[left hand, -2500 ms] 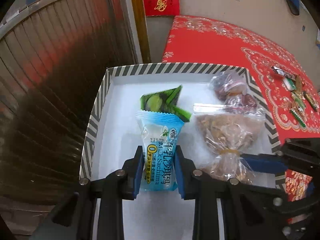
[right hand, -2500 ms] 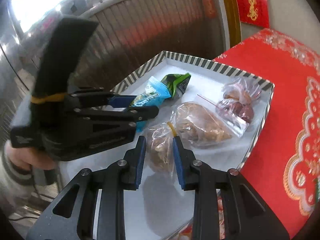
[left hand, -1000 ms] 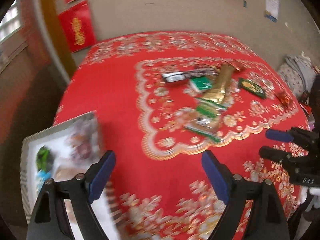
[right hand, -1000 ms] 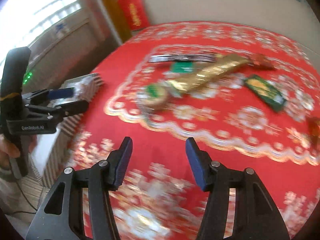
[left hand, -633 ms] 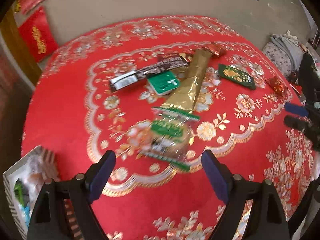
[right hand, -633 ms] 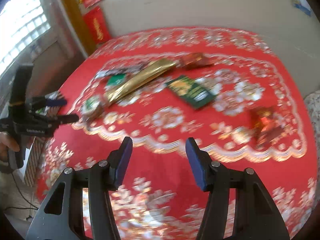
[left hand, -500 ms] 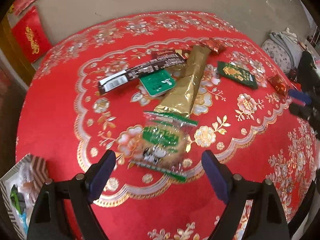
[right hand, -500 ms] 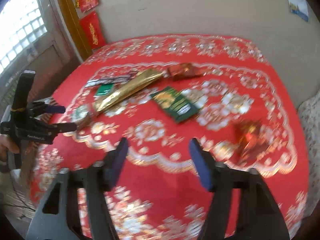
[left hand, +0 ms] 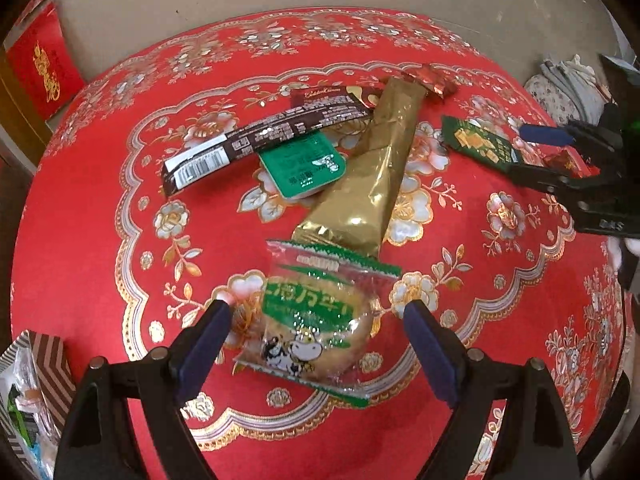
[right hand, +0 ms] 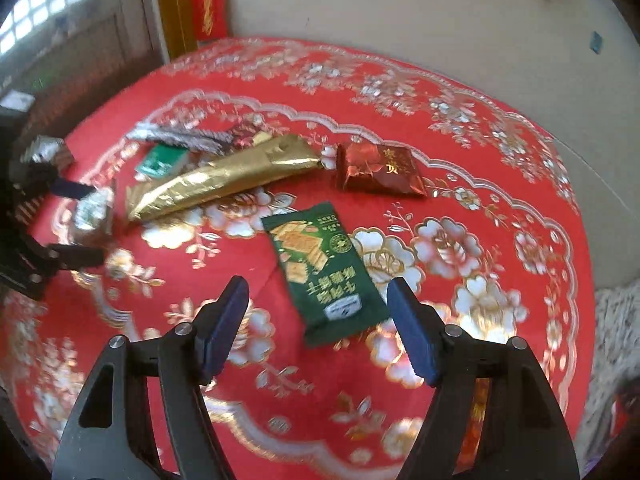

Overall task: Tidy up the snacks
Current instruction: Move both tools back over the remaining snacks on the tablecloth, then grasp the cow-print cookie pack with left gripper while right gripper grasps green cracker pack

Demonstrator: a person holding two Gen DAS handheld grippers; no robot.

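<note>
A clear biscuit packet with green print (left hand: 308, 312) lies on the red tablecloth between the spread fingers of my left gripper (left hand: 316, 316), which is open and does not touch it. My right gripper (right hand: 318, 292) is open too, low over a dark green snack packet (right hand: 324, 268) that lies in its gap, pads apart from it. The left wrist view shows the right gripper (left hand: 532, 154) at the right edge beside that green packet (left hand: 480, 146). From the right wrist view, the left gripper (right hand: 76, 220) sits at the far left.
A long gold packet (left hand: 372, 176), a brown bar (left hand: 260, 140), a small green tub (left hand: 302, 166) and a red foil packet (right hand: 378, 170) lie mid-table. The striped box (left hand: 48, 356) with bagged snacks stands off the table's lower left edge.
Both grippers left the striped box, released their snacks and swung over the table. The left came down around the biscuit packet; the right opened wider and moved over the dark green packet.
</note>
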